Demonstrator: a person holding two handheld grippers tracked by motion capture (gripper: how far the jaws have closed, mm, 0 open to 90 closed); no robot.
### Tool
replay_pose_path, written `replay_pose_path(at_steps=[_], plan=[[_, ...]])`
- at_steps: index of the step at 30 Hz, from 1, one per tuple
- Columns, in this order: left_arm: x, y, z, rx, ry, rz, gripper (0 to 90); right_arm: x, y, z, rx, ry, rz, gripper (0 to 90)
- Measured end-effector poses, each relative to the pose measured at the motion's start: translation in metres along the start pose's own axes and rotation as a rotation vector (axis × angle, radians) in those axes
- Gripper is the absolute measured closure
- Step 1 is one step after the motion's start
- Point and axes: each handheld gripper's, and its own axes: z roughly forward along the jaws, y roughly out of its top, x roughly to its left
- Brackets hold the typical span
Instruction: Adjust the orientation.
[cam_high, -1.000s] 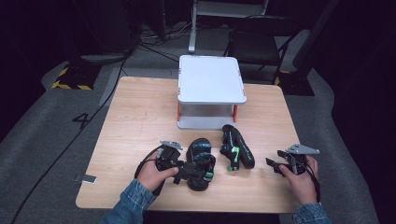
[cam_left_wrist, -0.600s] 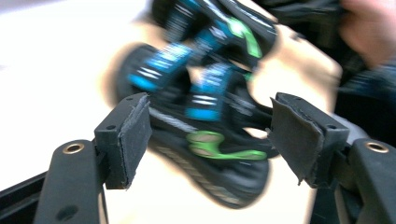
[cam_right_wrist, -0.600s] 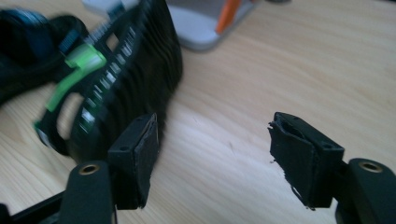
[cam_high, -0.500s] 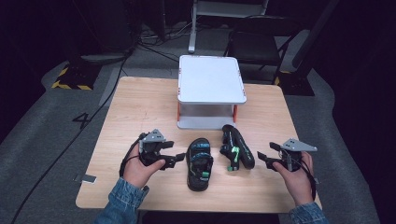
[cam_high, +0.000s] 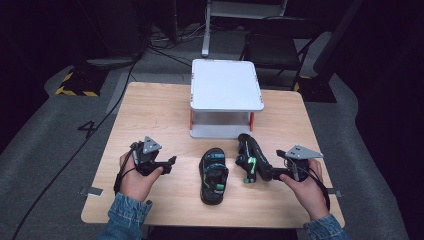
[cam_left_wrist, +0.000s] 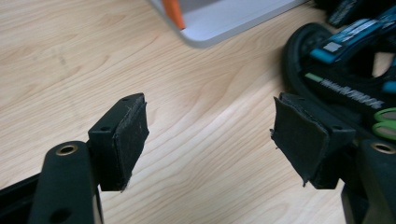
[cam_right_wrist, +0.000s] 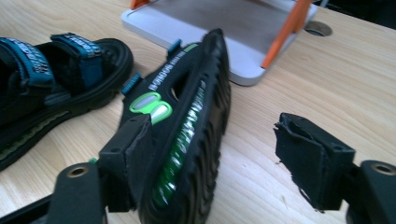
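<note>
High view, looking down on a wooden counter (cam_high: 150, 115): a person's two hands each hold a set of tongs, with two black sandals between them. Left tongs (cam_high: 171, 162) have just been opening and now stand wide with nothing between them; the flat sandal (cam_high: 214, 174), soles down, lies just to their right, apart from them. Right tongs (cam_high: 269, 174) have also just been opening; the second sandal (cam_high: 251, 158) stands on its edge between their jaws, its sole leaning on one pad (cam_right_wrist: 135, 154) while the other pad (cam_right_wrist: 303, 161) is clear of it. Beyond both sandals stands a small white two-tier shelf (cam_high: 226, 85). The likely risk: with the grip loosened, this tilted sandal may topple flat or slide, and a careless withdrawal could drag it or knock its neighbour.
</note>
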Motion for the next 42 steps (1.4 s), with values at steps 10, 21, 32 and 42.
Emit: replay_pose_path(at_steps=[10, 21, 32, 42], plan=[[0.006, -0.009, 0.001, 0.004, 0.012, -0.024, 26.9, 0.019, 0.017, 0.019, 0.091, -0.021, -0.145, 35.4], [0.007, -0.011, 0.000, 0.000, 0.006, -0.024, 26.9, 0.006, 0.011, 0.020, 0.070, -0.046, -0.097, 48.5], [0.006, -0.012, 0.003, 0.004, 0.001, -0.025, 26.8, -0.018, 0.001, 0.011, 0.004, -0.103, 0.009, 49.8], [0.007, -0.012, 0.004, 0.013, 0.002, -0.021, 26.9, -0.044, -0.017, 0.011, 0.039, -0.333, -0.033, 51.5]])
